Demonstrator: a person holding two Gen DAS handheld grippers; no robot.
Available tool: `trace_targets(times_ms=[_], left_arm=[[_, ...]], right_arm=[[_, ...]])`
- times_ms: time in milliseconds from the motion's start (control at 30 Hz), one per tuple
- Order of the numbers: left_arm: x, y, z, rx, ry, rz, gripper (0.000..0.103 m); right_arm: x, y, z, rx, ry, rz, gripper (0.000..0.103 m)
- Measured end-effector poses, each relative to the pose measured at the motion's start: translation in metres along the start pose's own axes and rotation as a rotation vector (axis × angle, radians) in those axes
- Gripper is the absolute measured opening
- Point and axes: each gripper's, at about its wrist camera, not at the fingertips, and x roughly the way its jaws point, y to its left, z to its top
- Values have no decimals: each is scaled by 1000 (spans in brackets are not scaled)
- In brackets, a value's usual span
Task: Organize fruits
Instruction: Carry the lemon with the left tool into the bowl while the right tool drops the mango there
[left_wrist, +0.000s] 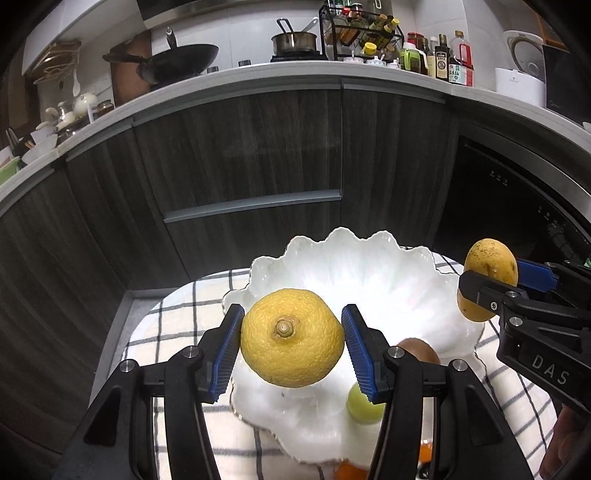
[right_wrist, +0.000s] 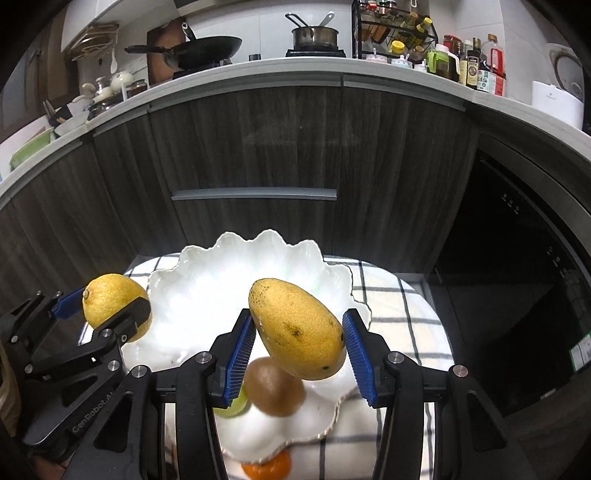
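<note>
Both grippers are loaded and poised above the white scalloped bowl, which sits on a checked cloth; the step in hand looks like the carry-in, with the drop into the bowl yet to come. The left gripper is clamped on a lemon, its blue pads pressing the fruit on either side with the stem end facing the camera, over the near-left part of the bowl. The right gripper is clamped on a mango, held tilted with its narrow end up and away, over the near-right part. Already in the bowl lie a kiwi and a small green fruit, perhaps a lime or grape, though the fingers hide most of it. An orange rests on the cloth just beside the bowl's near rim, not yet inside. I judge the next move calls for lowering each fruit toward a bare patch of the bowl before easing the jaws apart, since both are held well above it and a drop could chip the thin rim or knock the kiwi. The mango hangs almost directly over the kiwi, so shifting it further in first seems wise. The orange would remain for a later pick.
</note>
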Motion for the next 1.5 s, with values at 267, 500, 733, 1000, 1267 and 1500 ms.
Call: trace_targets(times_ms=[267, 500, 733, 1000, 1267, 1500], left_arm=[[35, 4, 3, -25, 54, 2, 53], [46, 5, 1, -33, 78, 9, 54], [53, 7, -2, -53, 114, 20, 54], [40, 9, 4, -45, 65, 75, 73], [29, 15, 7, -70, 54, 117, 91], [2, 17, 6, -90, 18, 123, 98]], right_arm=[[36, -6, 3, 9, 55, -5, 49], [55, -9, 1, 37, 86, -3, 49], [62, -9, -1, 43, 107, -4, 50], [55, -8, 3, 44, 89, -31, 60], [37, -9, 6, 48, 45, -83, 79], [10, -7, 5, 61, 1, -101, 85]])
